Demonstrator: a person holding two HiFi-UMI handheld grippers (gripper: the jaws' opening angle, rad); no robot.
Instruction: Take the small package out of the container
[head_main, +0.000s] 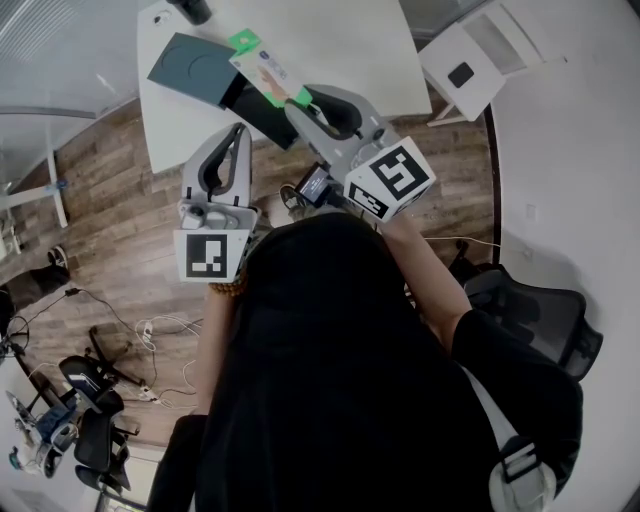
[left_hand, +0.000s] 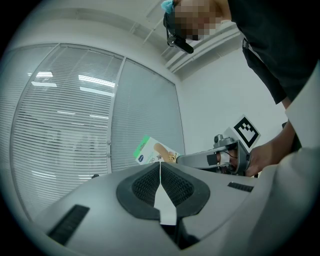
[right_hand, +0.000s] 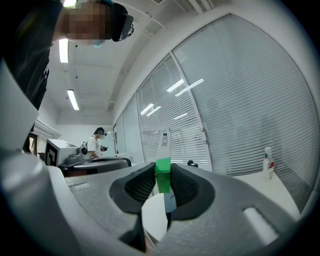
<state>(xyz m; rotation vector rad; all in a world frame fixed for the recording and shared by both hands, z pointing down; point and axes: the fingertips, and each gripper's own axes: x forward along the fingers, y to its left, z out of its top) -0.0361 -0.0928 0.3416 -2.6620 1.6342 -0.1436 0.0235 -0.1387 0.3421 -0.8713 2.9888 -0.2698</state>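
Observation:
The small package (head_main: 266, 69), a flat white box with green ends, is held up over the white table (head_main: 350, 40). My right gripper (head_main: 298, 100) is shut on its near green end. In the right gripper view the package (right_hand: 163, 167) stands edge-on between the two pads. The container (head_main: 195, 66), a dark open box, lies on the table just left of and below the package. My left gripper (head_main: 238, 130) hovers off the table's front edge with its jaws shut and holding nothing. In the left gripper view, the package (left_hand: 152, 152) shows past the shut pads (left_hand: 172, 187).
A white shelf unit (head_main: 470, 60) stands right of the table. An office chair (head_main: 545, 315) and cables (head_main: 150, 330) are on the wood floor. A spray bottle (right_hand: 268, 162) stands on the table, and another person (right_hand: 97, 142) works far behind.

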